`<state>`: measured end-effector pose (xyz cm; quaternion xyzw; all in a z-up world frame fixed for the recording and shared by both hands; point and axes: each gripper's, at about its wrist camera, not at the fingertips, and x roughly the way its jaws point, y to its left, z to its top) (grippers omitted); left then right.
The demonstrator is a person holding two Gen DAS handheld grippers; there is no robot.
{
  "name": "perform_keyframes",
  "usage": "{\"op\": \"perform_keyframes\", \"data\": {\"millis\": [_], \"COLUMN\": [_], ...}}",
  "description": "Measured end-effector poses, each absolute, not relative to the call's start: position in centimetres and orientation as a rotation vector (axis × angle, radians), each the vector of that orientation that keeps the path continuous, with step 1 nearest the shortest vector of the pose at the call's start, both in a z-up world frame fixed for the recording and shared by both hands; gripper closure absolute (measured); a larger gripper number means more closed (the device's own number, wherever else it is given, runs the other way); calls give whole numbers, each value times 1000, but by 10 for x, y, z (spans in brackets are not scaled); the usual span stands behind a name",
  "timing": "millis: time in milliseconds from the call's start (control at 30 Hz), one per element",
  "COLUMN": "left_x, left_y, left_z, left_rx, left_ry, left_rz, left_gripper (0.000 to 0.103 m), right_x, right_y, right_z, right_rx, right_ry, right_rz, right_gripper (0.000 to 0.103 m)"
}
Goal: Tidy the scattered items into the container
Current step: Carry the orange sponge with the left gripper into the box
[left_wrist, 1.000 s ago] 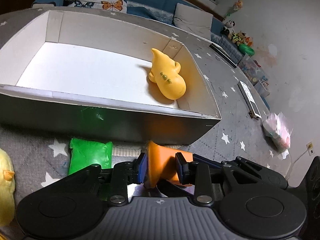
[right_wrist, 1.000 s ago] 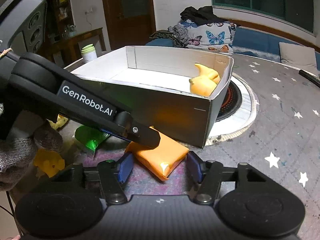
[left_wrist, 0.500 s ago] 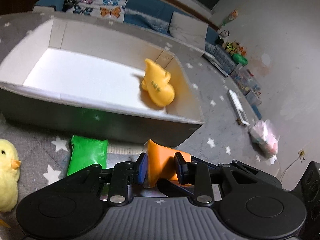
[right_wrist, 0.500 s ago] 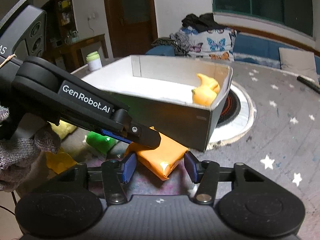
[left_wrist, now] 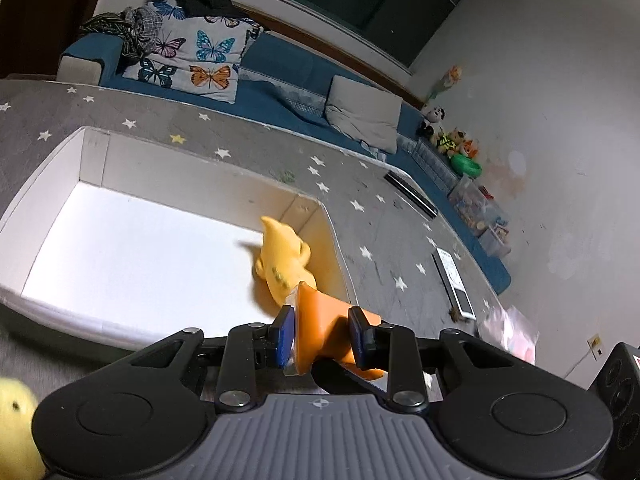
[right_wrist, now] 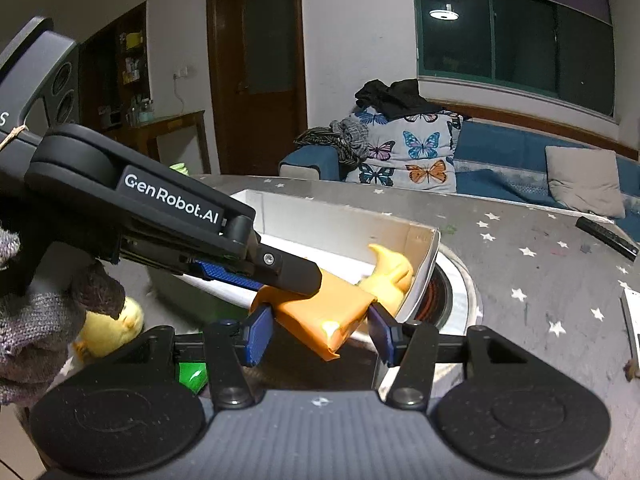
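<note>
1. Left tongs (left_wrist: 320, 334) are clamped on the orange packet (left_wrist: 320, 320), holding it in the air at the near right corner of the white box (left_wrist: 56, 296). From the right wrist view the packet (right_wrist: 320, 312) hangs about level with the box rim (right_wrist: 424, 276); I can't tell if it is fully past the rim.
2. Right tongs (right_wrist: 318, 338) are spread wide with nothing between the pads. The packet sits in front of them but is held only by the left tool.
3. Done so far: one yellow-orange toy (left_wrist: 282, 264) lies inside the box, against the right wall.
4. In hand: the orange packet, my read is mid-transfer toward the box, not released.
5. Left to do, as far as visible: green packet (right_wrist: 192, 376) on the table near the box front, yellow plush chick (right_wrist: 116, 320) near left, also seen at the left view's near-left edge (left_wrist: 16, 428).
6. Rough estimate: one item in, one on its way, at least two outside. Remotes and other stuff on the far right of the table may or may not count.
</note>
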<state>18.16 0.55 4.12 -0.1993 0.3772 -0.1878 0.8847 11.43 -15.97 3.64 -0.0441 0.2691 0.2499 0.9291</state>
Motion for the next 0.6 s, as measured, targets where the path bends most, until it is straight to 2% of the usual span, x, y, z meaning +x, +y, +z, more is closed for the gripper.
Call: {"op": "perform_keyframes", "data": {"millis": [600], "left_x": [222], "left_y": [21], "left_z": [14], "left_rx": [-495], "left_ry": [860], "left_rz": [-364], "left_gripper": [73], "right_x": [160], "right_y": [-151], "right_z": [18], "right_rx": [-56], "right_ry": [645], "right_rz": [516], "right_gripper": [51]}}
